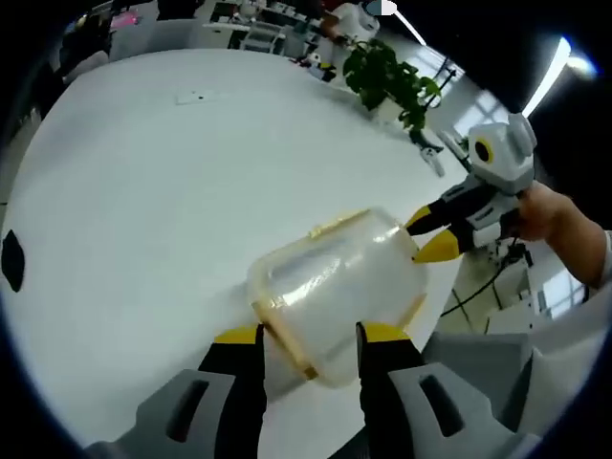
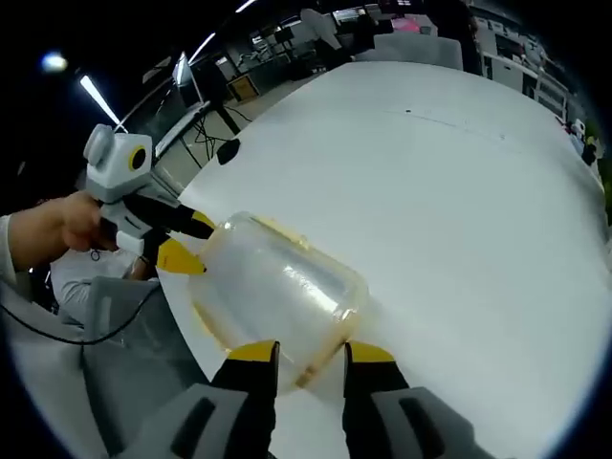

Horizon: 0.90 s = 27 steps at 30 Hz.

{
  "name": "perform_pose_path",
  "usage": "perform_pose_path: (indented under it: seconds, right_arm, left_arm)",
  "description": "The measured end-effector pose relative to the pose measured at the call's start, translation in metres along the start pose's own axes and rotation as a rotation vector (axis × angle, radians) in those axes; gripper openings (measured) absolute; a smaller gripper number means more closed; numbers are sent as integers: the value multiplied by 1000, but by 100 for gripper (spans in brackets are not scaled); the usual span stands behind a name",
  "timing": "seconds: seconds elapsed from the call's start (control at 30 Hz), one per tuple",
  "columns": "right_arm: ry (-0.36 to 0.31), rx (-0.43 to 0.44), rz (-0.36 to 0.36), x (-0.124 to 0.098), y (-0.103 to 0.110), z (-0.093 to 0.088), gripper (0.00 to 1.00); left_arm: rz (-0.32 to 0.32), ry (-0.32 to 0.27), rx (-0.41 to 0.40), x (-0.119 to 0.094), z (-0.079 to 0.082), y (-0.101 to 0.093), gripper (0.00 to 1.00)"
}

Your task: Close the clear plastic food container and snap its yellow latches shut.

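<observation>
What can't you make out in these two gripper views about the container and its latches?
- Whether the lid of the clear container is fully seated: both views, glare on the clear plastic blurs the seam.
- The latch near the left gripper: snapped or loose, too small to tell.
- Whether the right gripper pinches the rim: right gripper view, the container covers the jaw tips.
- Contents, if any: unclear.

Clear glossy plastic container [image 1: 335,277]

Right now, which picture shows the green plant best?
The left gripper view: the green plant stands leafy and clear at the white table's far edge. The right gripper view looks across the table toward desks instead; I can't pick out any plant there.
</observation>
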State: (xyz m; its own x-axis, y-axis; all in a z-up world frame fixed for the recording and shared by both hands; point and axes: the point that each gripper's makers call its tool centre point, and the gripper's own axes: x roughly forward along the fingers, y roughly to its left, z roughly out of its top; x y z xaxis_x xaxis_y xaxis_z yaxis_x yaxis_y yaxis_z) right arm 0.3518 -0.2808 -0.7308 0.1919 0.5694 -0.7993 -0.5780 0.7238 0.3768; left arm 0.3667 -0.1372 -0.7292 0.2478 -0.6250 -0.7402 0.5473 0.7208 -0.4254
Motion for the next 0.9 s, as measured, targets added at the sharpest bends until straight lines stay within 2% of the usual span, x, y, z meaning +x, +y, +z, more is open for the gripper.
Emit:
perform_pose_path:
  seconds: [0.1, 0.13, 0.27, 0.37, 0.47, 0.53, 0.6, 0.63, 0.67, 0.73, 0.83, 0.9]
  right_arm:
    - [0, -54, -39, -7, -5, 3, 24]
    - [-5, -69, -47, -10, -7, 4, 23]
    - [-63, -141, -6, -18, -1, 16, 18]
    - [-54, -192, -50, -22, -8, 19, 14]
    - [-58, -234, -58, -24, -8, 23, 12]
    - [-68, -257, -58, -25, -6, 28, 10]
    - [-77, -287, -62, -25, -3, 33, 9]
    - [-83, -299, -65, -24, -2, 35, 8]
    - [-90, -317, -65, -24, 0, 38, 6]
    - [-102, -350, -54, -21, 6, 42, 4]
    - [-96, -386, -30, -16, 17, 45, 4]
    - [-96, -427, -28, -14, 21, 48, 2]
  left_arm:
    - [17, -5, 44, -7, 3, 3, 36]
    - [33, -3, 83, -10, 4, 7, 36]
    - [75, -13, 197, -19, 13, 13, 33]
    - [60, -28, 283, -21, 22, 6, 30]
    - [36, -29, 354, -20, 25, -3, 27]
    - [39, -28, 381, -19, 27, -7, 25]
    - [-2, -5, 416, -17, 24, -16, 13]
    - [-29, -16, 439, -16, 25, -22, 9]
    - [-29, -17, 458, -14, 26, -24, 6]
    - [-33, -8, 486, -10, 25, -29, 8]
    - [-55, -3, 527, -3, 25, -37, 1]
    - [-57, -16, 560, -1, 28, -42, 0]
